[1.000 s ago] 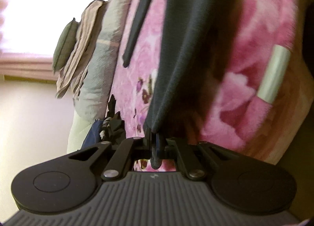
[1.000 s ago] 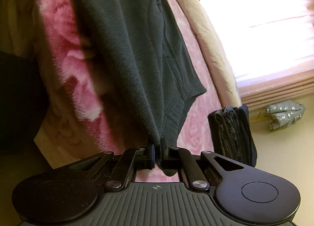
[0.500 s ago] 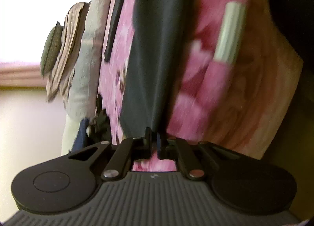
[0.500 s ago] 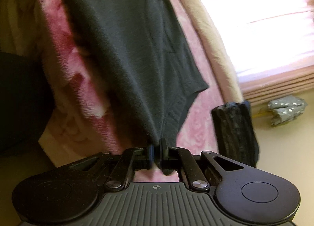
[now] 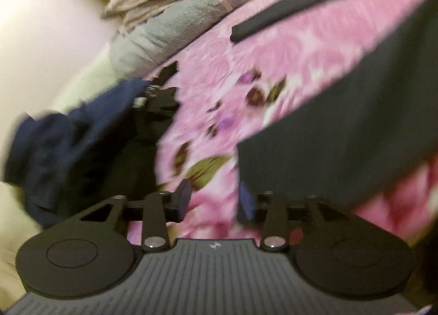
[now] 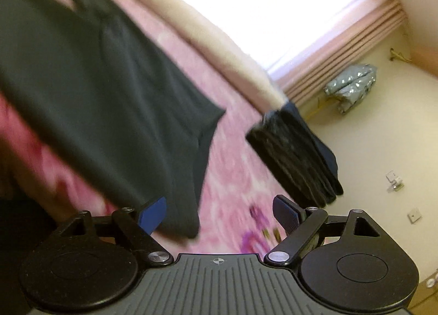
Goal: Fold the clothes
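Note:
A dark grey garment lies spread on the pink floral blanket; a loose strap of it lies farther back. My left gripper has its jaws opening, and only blanket shows between them; the garment's near corner sits just past the right-hand finger. In the right wrist view the same garment stretches to the left. My right gripper is opening wide, and the garment's hanging corner reaches between its blue pads without being pinched.
A rumpled navy and black pile of clothes sits at the bed's left edge, with folded grey and beige bedding behind it. A folded dark stack rests on the blanket's right edge. A bright window, pink curtain and pale floor lie beyond.
Both grippers were shut on the garment's corners and have let go, their jaws now apart. Both views have rolled, and the left one has swung and blurred. The garment now rests on the blanket.

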Action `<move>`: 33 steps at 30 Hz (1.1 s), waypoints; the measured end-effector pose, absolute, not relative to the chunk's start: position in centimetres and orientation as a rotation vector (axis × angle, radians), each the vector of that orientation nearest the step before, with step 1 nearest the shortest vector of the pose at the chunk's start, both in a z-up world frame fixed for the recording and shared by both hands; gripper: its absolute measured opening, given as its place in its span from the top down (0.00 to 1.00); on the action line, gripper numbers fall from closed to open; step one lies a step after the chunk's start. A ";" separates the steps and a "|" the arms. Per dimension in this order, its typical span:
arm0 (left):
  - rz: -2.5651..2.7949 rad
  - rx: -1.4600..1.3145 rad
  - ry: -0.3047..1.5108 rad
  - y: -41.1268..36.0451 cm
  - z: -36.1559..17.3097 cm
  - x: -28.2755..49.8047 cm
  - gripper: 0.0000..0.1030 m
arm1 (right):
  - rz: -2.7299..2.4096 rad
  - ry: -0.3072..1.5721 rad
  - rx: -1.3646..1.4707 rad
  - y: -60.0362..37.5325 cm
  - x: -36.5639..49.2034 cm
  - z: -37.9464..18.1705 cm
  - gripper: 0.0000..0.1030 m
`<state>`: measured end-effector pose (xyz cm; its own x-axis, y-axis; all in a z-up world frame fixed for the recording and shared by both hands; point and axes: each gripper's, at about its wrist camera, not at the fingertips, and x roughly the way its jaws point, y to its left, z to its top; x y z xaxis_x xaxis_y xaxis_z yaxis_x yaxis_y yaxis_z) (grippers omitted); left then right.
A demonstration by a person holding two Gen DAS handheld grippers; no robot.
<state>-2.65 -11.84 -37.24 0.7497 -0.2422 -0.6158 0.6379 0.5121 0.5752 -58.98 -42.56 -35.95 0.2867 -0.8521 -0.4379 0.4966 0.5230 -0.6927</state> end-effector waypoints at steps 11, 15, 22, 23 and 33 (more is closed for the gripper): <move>-0.694 0.508 0.725 -12.7 -37.4 4.1 0.89 | -0.693 0.821 -0.488 -40.2 -45.5 -36.7 0.16; -0.665 0.509 0.678 -11.7 -37.2 3.5 0.89 | -0.648 0.801 -0.463 -40.2 -42.6 -37.1 0.16; -0.591 0.594 0.646 -12.0 -37.2 2.7 0.66 | -0.594 0.826 -0.419 -41.4 -42.0 -37.7 0.16; -0.575 0.599 0.629 -12.0 -36.8 2.5 0.66 | -0.596 0.833 -0.379 -41.9 -42.5 -37.9 0.16; -0.548 0.802 0.480 -17.5 -32.9 -1.0 0.66 | -0.747 0.784 0.224 -49.5 -50.7 -37.3 0.16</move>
<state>-1.04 -17.54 -32.89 0.7598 -0.2725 -0.5903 0.6211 0.5727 0.5351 -50.72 -49.47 -37.25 0.4706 -0.5246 -0.7094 0.6832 0.7254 -0.0832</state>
